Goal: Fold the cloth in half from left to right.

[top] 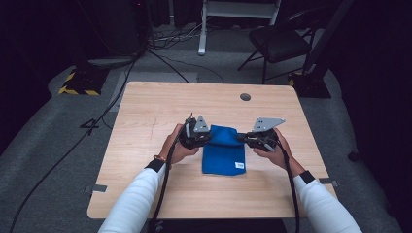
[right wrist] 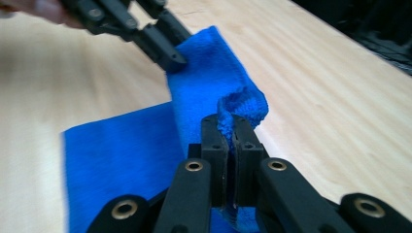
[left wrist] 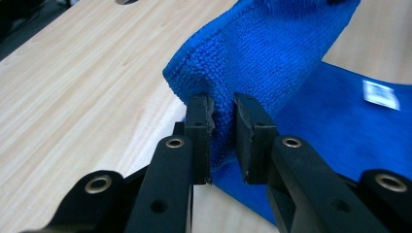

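1. Nearest the camera in the high view, two white sleeves [top: 141, 194] come up from the bottom edge, and black cables trail back from both grippers over the near part of the wooden table [top: 145, 111].
2. Next comes the blue cloth [top: 223, 153], near the middle of the table between the two hands. Its near part lies flat on the wood. A small white label [top: 239, 165] sits by its near right corner.
3. The cloth is a deep blue terry or microfibre weave with a nubbly pile and a stitched hem along the edge, seen clearly in the left gripper view [left wrist: 262, 53].
4. The far edge of the cloth is lifted off the table and folded back toward the person, held at both far corners.
5. The left gripper [left wrist: 223, 138] has its jaws pinched on the left corner, with a thick fold of cloth between the pads.
6. The right gripper [right wrist: 227, 145] is clamped tight on the right corner; a crumpled tuft of cloth stands up above its jaws.
7. Farther off, a round grey grommet [top: 245, 96] sits in the table near its far edge.
8. Beyond the table a dark folding chair [top: 279, 41] stands on the grey floor.
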